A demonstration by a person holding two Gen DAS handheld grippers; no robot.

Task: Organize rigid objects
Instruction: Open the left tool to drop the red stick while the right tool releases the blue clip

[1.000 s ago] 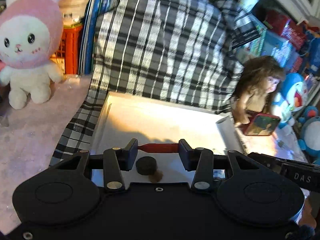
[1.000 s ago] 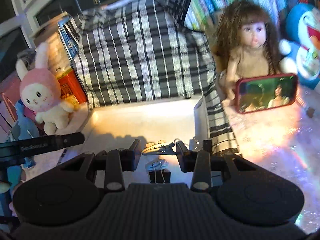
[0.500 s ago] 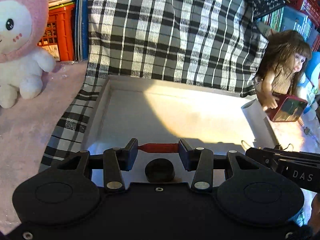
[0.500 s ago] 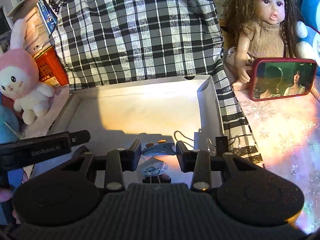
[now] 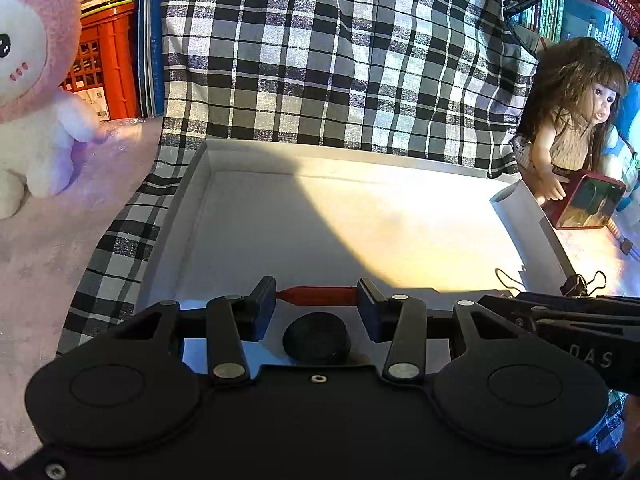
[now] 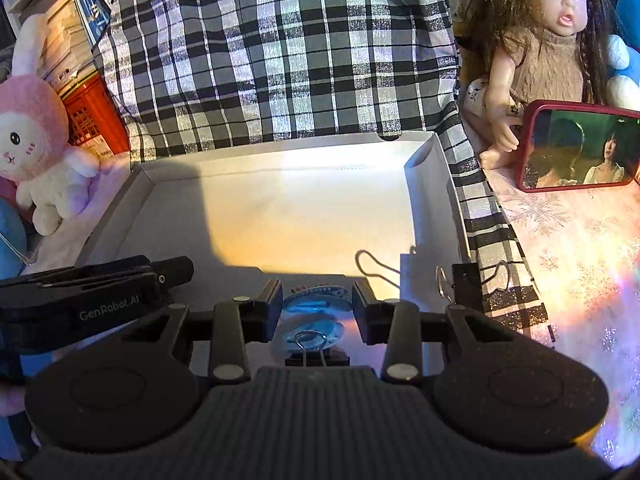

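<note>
the thin red stick point(image 5: 318, 293) clamped in the left claw point(image 5: 316, 296), and the pale blue hair clip point(image 6: 316, 304) clamped in the right claw point(image 6: 316, 300), could be dropped outside the white cardboard tray point(image 5: 192, 184) if released early.

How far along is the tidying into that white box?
Early, it seems. Nothing can be seen on the white box floor beyond the grippers. In hand: the left gripper clamps a red stick; the right gripper clamps a blue hair clip. Both items remain to be released.
</note>
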